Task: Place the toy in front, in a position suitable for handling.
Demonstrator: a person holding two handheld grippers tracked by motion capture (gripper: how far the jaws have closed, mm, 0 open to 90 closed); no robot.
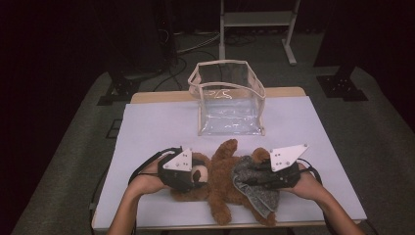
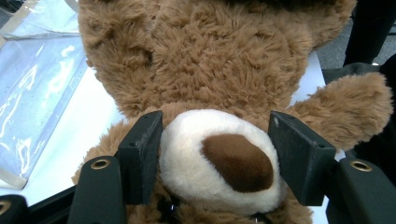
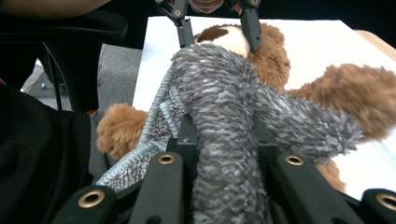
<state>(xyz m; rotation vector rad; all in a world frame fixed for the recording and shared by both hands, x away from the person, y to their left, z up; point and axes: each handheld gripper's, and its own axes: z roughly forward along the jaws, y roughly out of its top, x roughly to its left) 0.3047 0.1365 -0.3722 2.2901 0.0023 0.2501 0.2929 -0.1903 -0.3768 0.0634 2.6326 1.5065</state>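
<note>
A brown teddy bear [image 1: 221,188] [image 2: 210,60] [image 3: 273,58] lies on its back near the front of the white table [image 1: 156,127], head toward the left. My left gripper [image 1: 198,174] [image 2: 217,154] [image 3: 219,41] is shut on the bear, its pads pressed against both sides of the white muzzle [image 2: 196,140]. A grey knitted garment [image 1: 257,188] [image 3: 219,84] is draped over the bear's body. My right gripper [image 1: 252,176] [image 3: 224,135] is shut on a bunched fold of that garment, which hides the pads.
An open clear plastic bag [image 1: 230,98] [image 2: 32,93] with a beige rim stands upright at the back middle of the table. Behind the table are a white stand [image 1: 257,19] and dark tripod feet [image 1: 342,85] on the grey floor.
</note>
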